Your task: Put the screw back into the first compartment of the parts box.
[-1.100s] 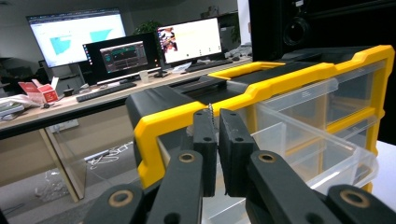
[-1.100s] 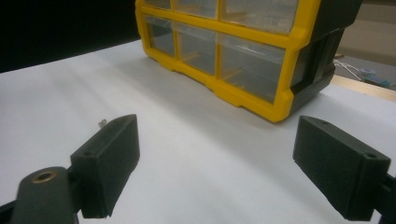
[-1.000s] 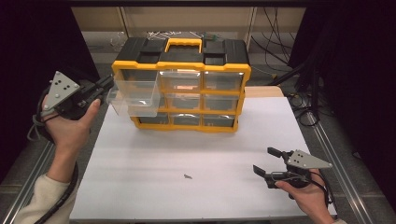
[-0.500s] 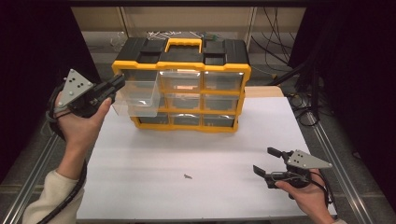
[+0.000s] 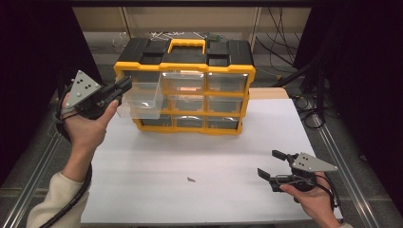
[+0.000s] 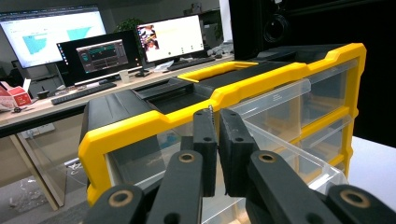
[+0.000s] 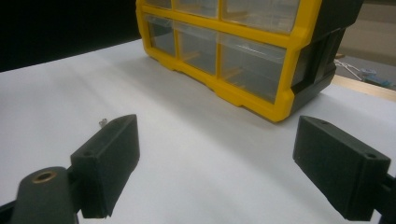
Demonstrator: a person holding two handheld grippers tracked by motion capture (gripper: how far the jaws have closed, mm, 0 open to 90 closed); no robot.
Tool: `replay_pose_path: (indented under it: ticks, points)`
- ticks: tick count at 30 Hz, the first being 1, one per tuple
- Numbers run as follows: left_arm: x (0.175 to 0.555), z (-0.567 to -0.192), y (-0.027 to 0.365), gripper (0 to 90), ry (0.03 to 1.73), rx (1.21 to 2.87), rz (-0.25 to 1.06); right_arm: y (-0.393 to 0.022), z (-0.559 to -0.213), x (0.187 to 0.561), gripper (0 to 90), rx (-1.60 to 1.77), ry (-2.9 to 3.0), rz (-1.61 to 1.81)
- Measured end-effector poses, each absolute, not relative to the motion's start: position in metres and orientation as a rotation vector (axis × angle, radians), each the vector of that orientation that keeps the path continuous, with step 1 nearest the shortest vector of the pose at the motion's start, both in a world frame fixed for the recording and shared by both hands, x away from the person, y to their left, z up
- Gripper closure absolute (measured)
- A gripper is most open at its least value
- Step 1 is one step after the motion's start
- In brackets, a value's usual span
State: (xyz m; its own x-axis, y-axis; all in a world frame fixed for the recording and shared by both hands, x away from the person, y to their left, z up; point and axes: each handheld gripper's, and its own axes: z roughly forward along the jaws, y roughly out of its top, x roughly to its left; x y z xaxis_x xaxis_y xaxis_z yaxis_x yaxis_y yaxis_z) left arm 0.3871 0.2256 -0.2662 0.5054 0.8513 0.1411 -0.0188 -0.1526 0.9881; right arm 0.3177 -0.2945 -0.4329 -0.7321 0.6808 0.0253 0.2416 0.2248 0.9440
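The small screw (image 6: 210, 111) is pinched upright between the pads of the left gripper (image 6: 215, 116), whose jaws are closed almost fully on it, only its thin shank keeping them apart. The gripper is held just above and to the left of the pulled-out clear drawer (image 5: 140, 100), which juts from the top-left bay of the yellow and black organiser (image 5: 185, 90).

A second small screw (image 5: 191, 179) lies on the white table (image 5: 157, 199), well in front of the organiser. The right gripper (image 5: 278, 165) rests farther right on the table, near the front edge, jaws wide apart and holding nothing.

Risks, as judged:
- The screw is gripped near its tip only; a tilt of the hand could let it slip out short of the drawer.
- Release outside the drawer's rim would send it to the table or behind the organiser.
- Knocking the extended drawer could pull it clear of its bay.
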Motion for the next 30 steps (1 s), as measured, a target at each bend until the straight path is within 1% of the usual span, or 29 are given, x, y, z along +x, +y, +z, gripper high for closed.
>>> replay_pose_path:
  ticks: [27,28,29,30]
  points:
    - [0.3944,-0.2753,0.2246,85.0,0.767,1.548,0.871,-0.2949,-0.4329,0.318,15.5,0.843,2.113,1.508]
    - [0.3942,-0.2754,0.2255,84.3,0.767,1.535,0.872,-0.2946,-0.4331,0.3182,15.5,0.841,2.108,1.513]
    - [0.3938,-0.2753,0.2262,81.7,0.77,1.527,0.872,-0.2944,-0.433,0.3176,15.4,0.853,2.115,1.513]
    - [0.3934,-0.2751,0.2273,77.2,0.775,1.512,0.862,-0.2947,-0.4328,0.3175,15.5,0.854,2.119,1.509]
